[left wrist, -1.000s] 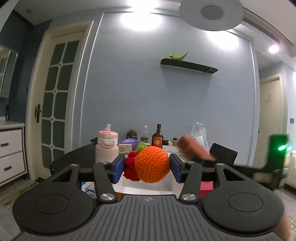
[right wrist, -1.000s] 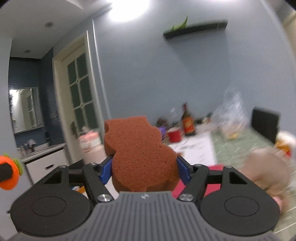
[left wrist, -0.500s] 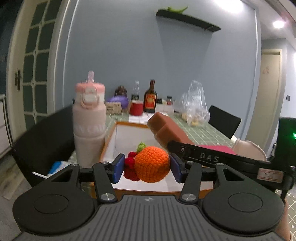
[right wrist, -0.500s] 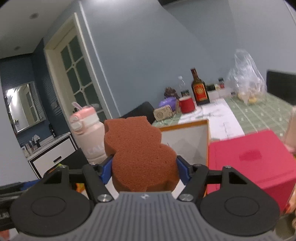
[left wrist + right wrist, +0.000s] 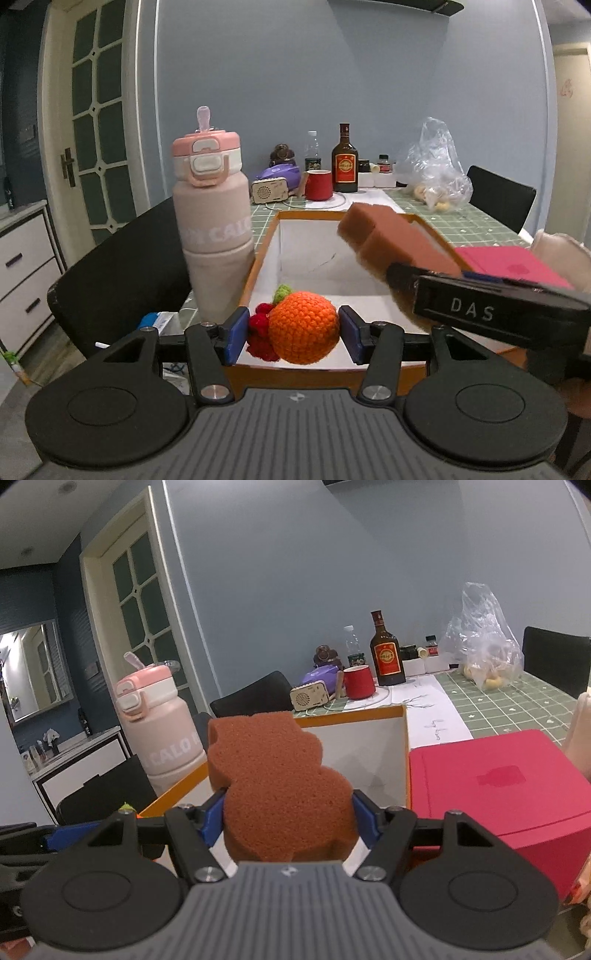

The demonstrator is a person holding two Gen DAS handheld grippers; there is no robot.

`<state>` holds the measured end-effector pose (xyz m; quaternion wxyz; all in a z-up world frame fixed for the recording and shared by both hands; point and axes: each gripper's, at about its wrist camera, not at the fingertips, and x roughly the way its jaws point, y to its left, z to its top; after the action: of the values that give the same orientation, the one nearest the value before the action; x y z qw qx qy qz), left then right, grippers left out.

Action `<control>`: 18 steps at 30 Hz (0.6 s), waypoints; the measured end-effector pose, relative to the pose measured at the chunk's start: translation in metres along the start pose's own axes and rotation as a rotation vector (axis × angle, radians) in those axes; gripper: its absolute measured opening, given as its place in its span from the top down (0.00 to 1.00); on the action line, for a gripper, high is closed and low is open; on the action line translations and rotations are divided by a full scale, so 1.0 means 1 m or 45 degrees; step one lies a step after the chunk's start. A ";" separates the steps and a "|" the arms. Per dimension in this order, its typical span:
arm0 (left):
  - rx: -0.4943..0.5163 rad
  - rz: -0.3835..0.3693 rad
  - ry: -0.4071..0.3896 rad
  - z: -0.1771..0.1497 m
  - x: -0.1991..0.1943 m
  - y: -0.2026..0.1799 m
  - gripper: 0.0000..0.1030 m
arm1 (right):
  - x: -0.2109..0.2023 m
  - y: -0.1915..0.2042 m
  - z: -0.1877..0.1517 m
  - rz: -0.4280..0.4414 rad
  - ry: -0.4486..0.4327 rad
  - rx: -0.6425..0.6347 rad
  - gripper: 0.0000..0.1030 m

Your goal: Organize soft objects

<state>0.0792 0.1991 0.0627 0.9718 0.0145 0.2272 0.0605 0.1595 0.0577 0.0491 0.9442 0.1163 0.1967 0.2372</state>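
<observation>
Now left gripper (image 5: pixel 291 334) clamps crocheted orange (image 5: pixel 303 326); right gripper (image 5: pixel 288 821) clamps brown sponge (image 5: pixel 275 775); both seemingly over white-lined box (image 5: pixel 314 247).

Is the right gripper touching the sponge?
Touching. The right wrist view shows both blue pads pressed against the sponge held in the right gripper.

on the surface (image 5: pixel 476 225) the open box (image 5: pixel 266 243) sits centre. the water bottle (image 5: pixel 212 229) stands touching it at nine o'clock, the closed box (image 5: pixel 495 775) at three o'clock. mug (image 5: pixel 318 184), liquor bottle (image 5: pixel 344 162) and plastic bag (image 5: pixel 436 170) lie beyond at twelve.
</observation>
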 end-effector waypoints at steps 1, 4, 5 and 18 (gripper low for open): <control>0.017 -0.016 -0.020 -0.002 -0.001 0.000 0.38 | 0.000 0.001 0.000 -0.002 -0.002 -0.004 0.34; 0.073 -0.032 -0.099 -0.010 -0.010 0.000 0.27 | 0.001 0.003 -0.001 -0.014 -0.001 -0.024 0.34; 0.086 -0.022 -0.124 -0.013 -0.015 0.000 0.25 | 0.001 0.003 -0.001 -0.015 -0.002 -0.027 0.34; -0.077 0.020 -0.098 -0.023 -0.016 0.025 0.26 | 0.003 0.013 -0.009 -0.061 -0.004 -0.132 0.32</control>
<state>0.0522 0.2217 0.0506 0.9793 -0.0107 0.1878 0.0744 0.1527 0.0718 0.0446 0.9547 0.0628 0.1854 0.2241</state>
